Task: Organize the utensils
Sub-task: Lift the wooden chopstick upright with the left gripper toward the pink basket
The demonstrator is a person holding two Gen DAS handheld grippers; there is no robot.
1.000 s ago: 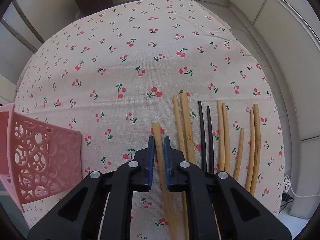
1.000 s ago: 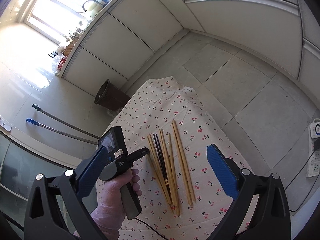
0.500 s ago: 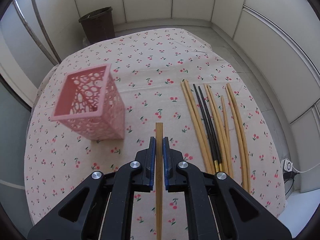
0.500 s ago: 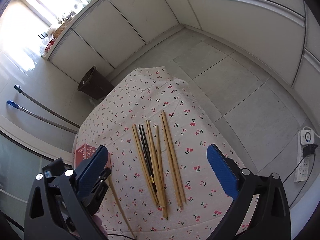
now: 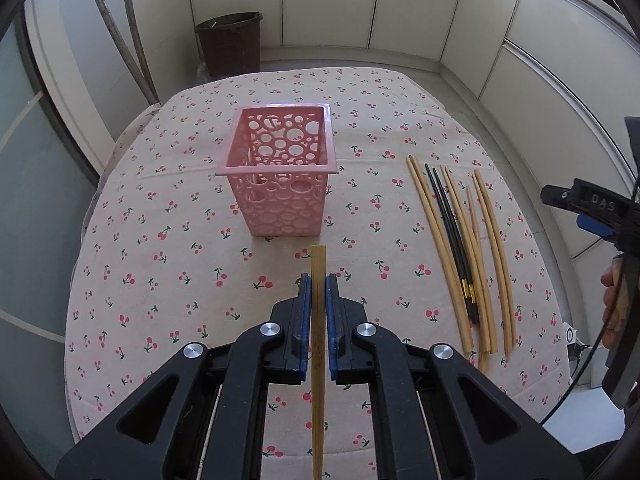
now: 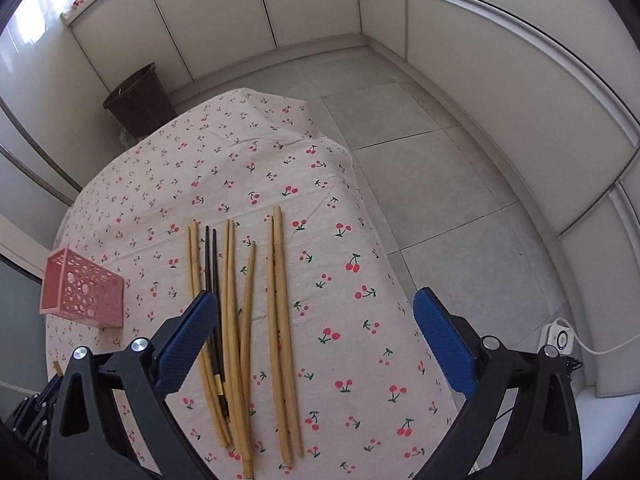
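Gripping one tan bamboo chopstick [image 5: 319, 308], L gripper [image 5: 319, 280] faces pink perforated plastic basket [image 5: 280, 176]; R gripper [image 6: 316, 316] wide open w/ nothing in it.

The only letters I can read are "DAS", white on the black tongs [image 5: 592, 204] at the right.
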